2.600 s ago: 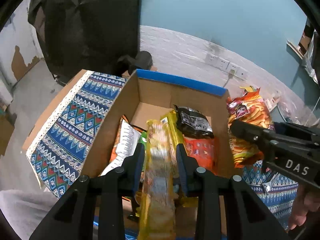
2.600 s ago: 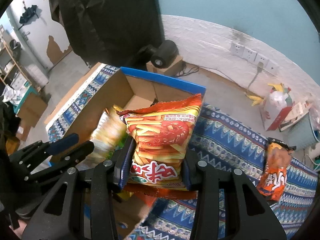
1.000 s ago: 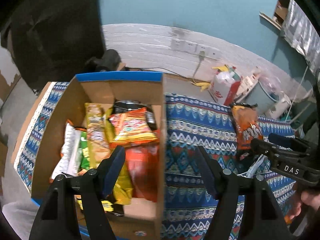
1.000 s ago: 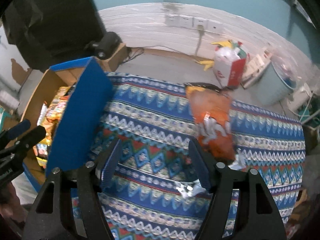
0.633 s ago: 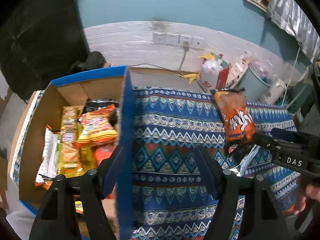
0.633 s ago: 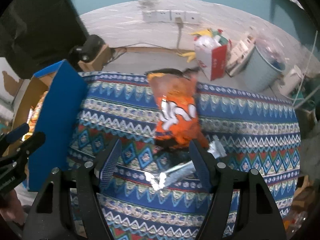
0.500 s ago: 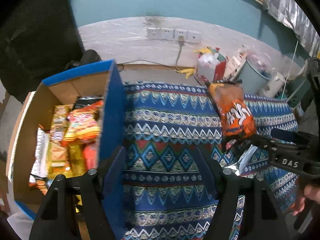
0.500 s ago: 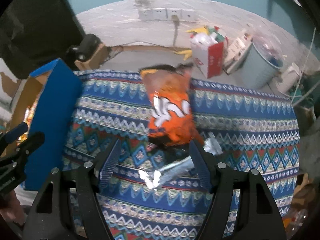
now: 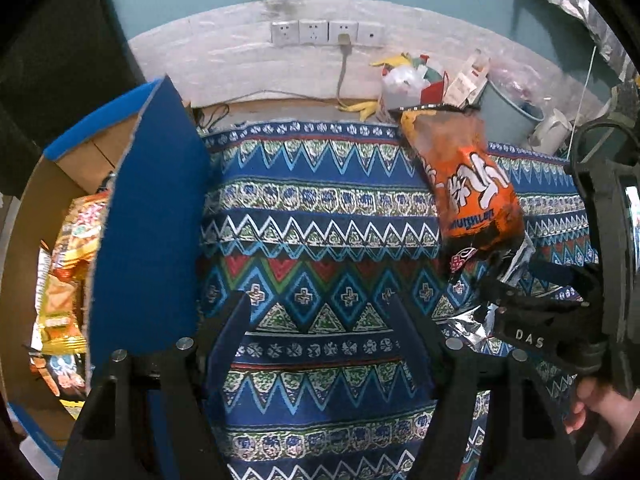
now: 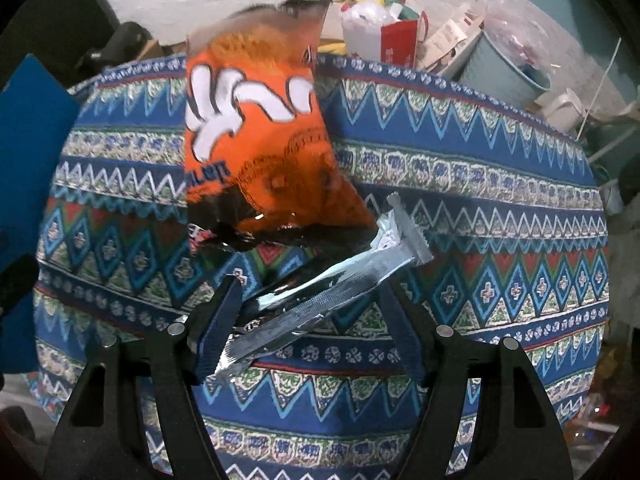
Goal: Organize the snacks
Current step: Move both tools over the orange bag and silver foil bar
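Note:
An orange snack bag (image 10: 256,128) lies on the patterned blue cloth (image 10: 480,200), with a silver foil packet (image 10: 340,280) just in front of it. My right gripper (image 10: 312,284) is open, low over the cloth, its jaws on either side of the foil packet. In the left wrist view the orange bag (image 9: 468,184) and the foil packet (image 9: 472,324) lie at the right, with the right gripper (image 9: 536,312) over them. My left gripper (image 9: 320,304) is open and empty above the cloth, beside the cardboard box (image 9: 152,216) that holds several snack packs (image 9: 68,264).
The box's blue flap stands upright at the left (image 10: 28,152). Behind the table are wall sockets (image 9: 326,32), a cable, a red and white bag (image 10: 384,32) and a light blue bin (image 10: 504,68) on the floor.
Both grippers dropped their snacks in the box and opened. Both have swung right, away from the box. The right gripper has closed in on the orange bag and foil packet.

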The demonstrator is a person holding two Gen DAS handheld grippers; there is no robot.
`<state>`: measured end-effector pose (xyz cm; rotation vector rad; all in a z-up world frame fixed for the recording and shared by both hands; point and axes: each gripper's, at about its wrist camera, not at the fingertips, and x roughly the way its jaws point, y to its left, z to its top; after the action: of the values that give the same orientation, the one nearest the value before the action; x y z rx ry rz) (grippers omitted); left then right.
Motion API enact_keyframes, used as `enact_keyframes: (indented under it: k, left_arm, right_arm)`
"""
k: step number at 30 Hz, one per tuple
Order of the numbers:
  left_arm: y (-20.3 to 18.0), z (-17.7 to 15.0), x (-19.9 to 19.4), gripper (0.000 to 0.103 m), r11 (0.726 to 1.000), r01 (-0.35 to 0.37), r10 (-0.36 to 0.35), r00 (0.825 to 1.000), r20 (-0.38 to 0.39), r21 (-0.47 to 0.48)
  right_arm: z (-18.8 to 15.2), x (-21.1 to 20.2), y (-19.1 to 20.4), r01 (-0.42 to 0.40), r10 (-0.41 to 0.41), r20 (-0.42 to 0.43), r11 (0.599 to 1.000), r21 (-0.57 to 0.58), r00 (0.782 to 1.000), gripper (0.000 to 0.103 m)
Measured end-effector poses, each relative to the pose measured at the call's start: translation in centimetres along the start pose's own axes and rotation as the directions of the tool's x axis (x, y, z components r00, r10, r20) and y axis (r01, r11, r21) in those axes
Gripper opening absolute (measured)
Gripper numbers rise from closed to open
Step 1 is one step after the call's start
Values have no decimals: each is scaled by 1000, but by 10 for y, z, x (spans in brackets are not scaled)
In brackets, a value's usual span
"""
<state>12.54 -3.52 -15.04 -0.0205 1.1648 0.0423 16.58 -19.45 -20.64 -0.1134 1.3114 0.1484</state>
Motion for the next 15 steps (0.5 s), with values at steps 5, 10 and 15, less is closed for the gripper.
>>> enact_keyframes:
  k: [5, 10, 15]
  left_arm:
    - [-7, 3, 8, 73, 1000, -12, 12, 1000, -24, 8]
    - [-19, 6, 16, 73, 1000, 0, 0, 999, -43, 8]
    - [-35, 10, 22, 73, 1000, 15, -13, 998, -65, 24]
  right_arm:
    - [-9, 10, -4, 25, -25, -22, 999, -27, 999, 72]
    - [-21, 14, -26, 38, -39, -45, 999, -9, 998, 72]
    - [-29, 19, -53, 3, 0, -60, 999, 54, 998, 72]
